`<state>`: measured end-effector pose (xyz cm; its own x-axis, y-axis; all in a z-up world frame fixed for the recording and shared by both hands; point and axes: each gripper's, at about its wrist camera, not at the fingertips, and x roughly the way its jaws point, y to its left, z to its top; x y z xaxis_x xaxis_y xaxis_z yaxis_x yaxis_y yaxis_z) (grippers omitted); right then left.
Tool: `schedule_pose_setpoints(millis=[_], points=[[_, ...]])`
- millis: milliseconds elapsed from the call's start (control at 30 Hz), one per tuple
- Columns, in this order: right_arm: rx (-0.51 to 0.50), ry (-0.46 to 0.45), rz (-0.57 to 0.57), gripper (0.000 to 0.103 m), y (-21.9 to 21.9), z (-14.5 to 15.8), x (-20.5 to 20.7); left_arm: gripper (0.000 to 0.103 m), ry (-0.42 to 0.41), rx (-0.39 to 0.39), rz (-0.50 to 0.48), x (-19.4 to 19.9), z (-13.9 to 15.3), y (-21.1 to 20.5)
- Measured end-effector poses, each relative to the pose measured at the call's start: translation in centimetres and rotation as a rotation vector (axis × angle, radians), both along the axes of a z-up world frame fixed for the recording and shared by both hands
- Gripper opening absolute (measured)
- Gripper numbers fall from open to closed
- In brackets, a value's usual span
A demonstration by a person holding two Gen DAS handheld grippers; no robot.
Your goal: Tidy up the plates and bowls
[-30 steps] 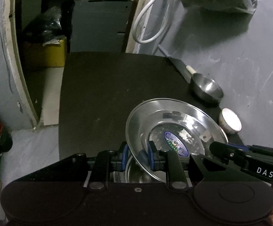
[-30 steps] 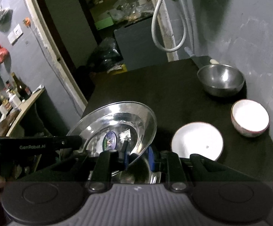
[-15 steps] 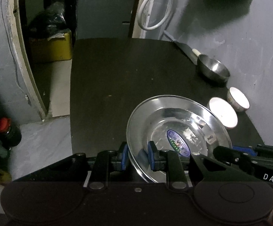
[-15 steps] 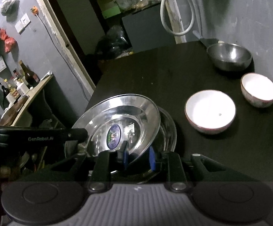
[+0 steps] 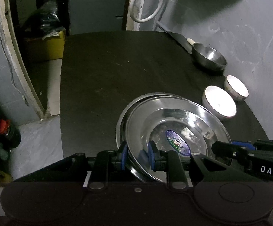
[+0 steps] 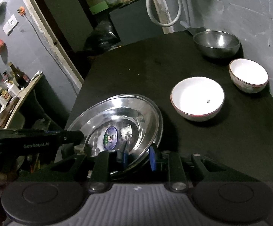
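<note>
Steel fills the lower middle of the left wrist view: a shiny plate (image 5: 176,131) with an oval blue sticker on its floor sits on a second steel plate (image 5: 120,124), whose rim peeks out along the left, both on the black table (image 5: 108,79). The left gripper (image 5: 137,156) is clamped on the near rim of the top plate, one blue pad on each side of the edge. The right gripper (image 5: 230,147) reaches in from the right and meets the same plate's rim. Beyond it, a wide white bowl (image 5: 219,103) sits just beside a smaller white bowl (image 5: 236,86), with a steel bowl (image 5: 209,57) further back near the grey wall. In the right wrist view, the right gripper (image 6: 138,156) pinches the top plate (image 6: 117,120) at its near right rim, while the left gripper (image 6: 68,137) holds it from the left. The lower plate (image 6: 160,126) shows as a thin edge on the right. To the right stand the wide white bowl (image 6: 197,96), the smaller white bowl (image 6: 248,75) and the steel bowl (image 6: 217,43), each apart from the plates.
</note>
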<state>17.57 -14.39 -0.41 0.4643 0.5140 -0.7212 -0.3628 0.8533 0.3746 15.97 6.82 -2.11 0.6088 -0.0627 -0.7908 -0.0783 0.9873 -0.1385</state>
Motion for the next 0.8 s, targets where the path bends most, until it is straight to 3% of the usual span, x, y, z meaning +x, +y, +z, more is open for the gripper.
schedule_pose_setpoints(millis=[800], points=[[-0.068,-0.023,0.030,0.026,1.4,0.3,0.6,0.027,0.024,0.002,0.016,0.6,-0.3,-0.1]])
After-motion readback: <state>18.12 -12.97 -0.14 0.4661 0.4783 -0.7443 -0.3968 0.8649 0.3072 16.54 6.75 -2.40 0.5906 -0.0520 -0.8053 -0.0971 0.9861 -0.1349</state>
